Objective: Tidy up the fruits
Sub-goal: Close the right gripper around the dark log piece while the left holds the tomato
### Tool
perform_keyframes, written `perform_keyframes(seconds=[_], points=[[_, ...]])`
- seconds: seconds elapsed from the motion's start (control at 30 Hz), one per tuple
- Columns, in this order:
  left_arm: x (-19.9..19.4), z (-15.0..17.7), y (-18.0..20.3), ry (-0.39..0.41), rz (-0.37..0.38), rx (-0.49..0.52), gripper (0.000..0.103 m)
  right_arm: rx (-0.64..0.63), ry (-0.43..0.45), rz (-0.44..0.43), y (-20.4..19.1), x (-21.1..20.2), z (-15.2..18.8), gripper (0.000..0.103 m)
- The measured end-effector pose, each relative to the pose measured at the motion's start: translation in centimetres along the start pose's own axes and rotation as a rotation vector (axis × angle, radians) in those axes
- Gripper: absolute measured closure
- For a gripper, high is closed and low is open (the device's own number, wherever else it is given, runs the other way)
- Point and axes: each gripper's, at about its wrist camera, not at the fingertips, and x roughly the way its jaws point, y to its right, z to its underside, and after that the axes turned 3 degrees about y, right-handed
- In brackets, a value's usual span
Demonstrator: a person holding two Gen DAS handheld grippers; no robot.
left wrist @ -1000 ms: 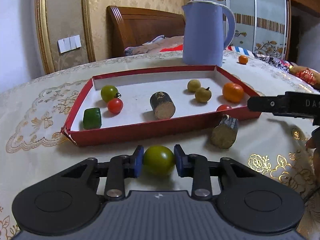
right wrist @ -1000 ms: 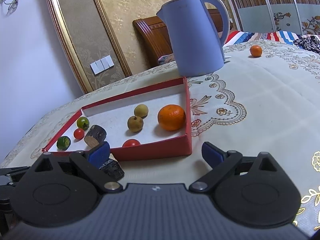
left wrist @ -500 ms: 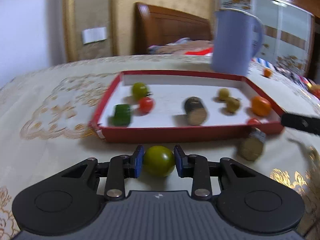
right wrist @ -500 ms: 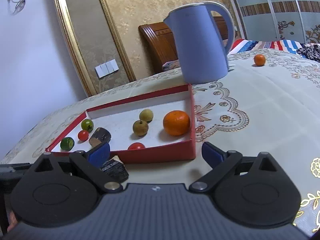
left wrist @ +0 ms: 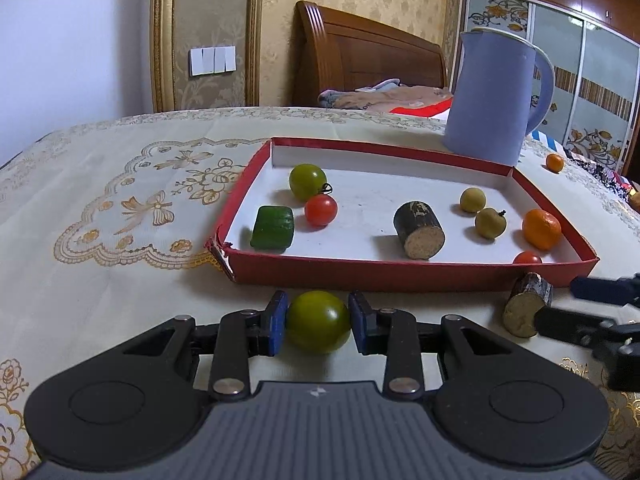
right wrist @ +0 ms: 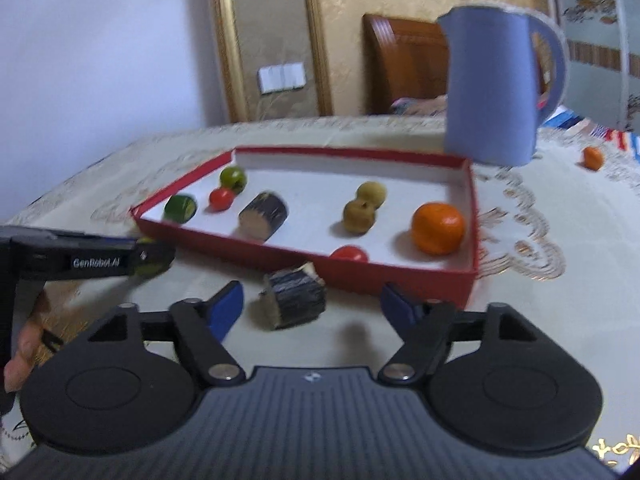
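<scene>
Since a second ago, my right tongs [right wrist: 312,312] have swung across so that the short dark-barked log piece with a pale cut end [right wrist: 294,298] now lies between their blue pads instead of beside the left one. Their jaws are closing, and the pads do not yet touch the log, which rests on the cream embroidered bench cloth [left wrist: 120,240] just in front of the shallow red cardboard tray with a white floor [left wrist: 400,272]. My left tongs [left wrist: 318,322] are clamped on a round olive-green tomato [left wrist: 318,320], held just short of the tray's near wall. Inside the tray I see a second green tomato [left wrist: 307,181], a red cherry tomato [left wrist: 320,210], a green cucumber chunk [left wrist: 273,227], another log piece [left wrist: 419,229] and an orange mandarin [left wrist: 541,229]. Behind the tray stands a pale blue plastic jug [left wrist: 492,100].
</scene>
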Motion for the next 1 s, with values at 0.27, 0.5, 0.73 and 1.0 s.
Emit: perform_keyframes(seconds=[0.27,0.5,0.73,1.0], points=[[0.0,0.1,0.4,-0.001,-0.007,0.016,0.07,-0.049,-0.047,-0.019,-0.9,1.3,-0.4,0.048],[0.0,0.1,0.5,-0.006,-0.01,0.017,0.07,-0.053,-0.083,-0.022,-1.1,2.8,-0.8,0.064],[0.2,0.2,0.4,-0.015,-0.017,0.019,0.07,-0.055,-0.058,-0.008,-1.2,2.4,-0.7,0.065],[0.3,0.2,0.6,-0.015,-0.03,0.038,0.07,-0.059,-0.027,0.0,-1.3,1.9,-0.7,0.065]])
